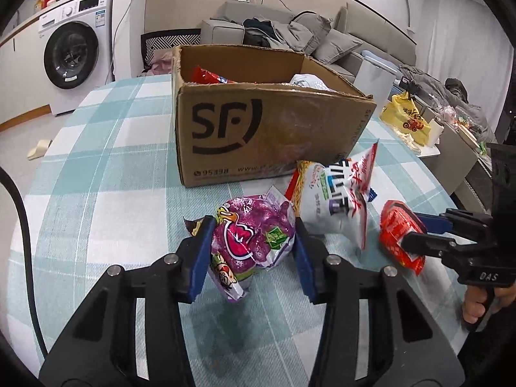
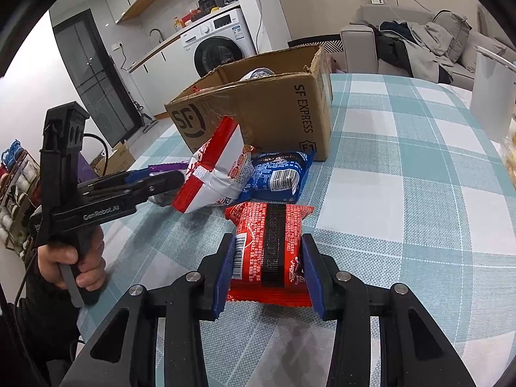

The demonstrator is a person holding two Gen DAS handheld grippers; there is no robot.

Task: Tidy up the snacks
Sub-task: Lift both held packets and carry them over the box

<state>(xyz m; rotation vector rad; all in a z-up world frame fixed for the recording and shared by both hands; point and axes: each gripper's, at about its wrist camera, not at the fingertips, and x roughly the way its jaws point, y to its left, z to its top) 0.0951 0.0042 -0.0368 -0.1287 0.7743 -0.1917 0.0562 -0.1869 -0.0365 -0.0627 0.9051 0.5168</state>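
My left gripper (image 1: 253, 224) is shut on a purple snack bag (image 1: 248, 242) and holds it just above the checked tablecloth (image 1: 113, 193). On the right side of that view, my right gripper (image 1: 416, 232) is shut on a red snack packet (image 1: 395, 229). The right wrist view shows that red packet (image 2: 267, 242) pressed between the blue pads (image 2: 225, 258). A white and red bag (image 2: 216, 171) and a blue packet (image 2: 280, 174) lie in front of the open SF cardboard box (image 1: 258, 129), which holds several snacks.
A yellow bag (image 1: 406, 122) lies at the table's right edge. A white container (image 2: 490, 96) stands at the table's far right side. A washing machine (image 1: 71, 54) and a sofa (image 1: 290, 32) with clothes stand beyond the table. A hand (image 2: 74, 258) grips the left tool.
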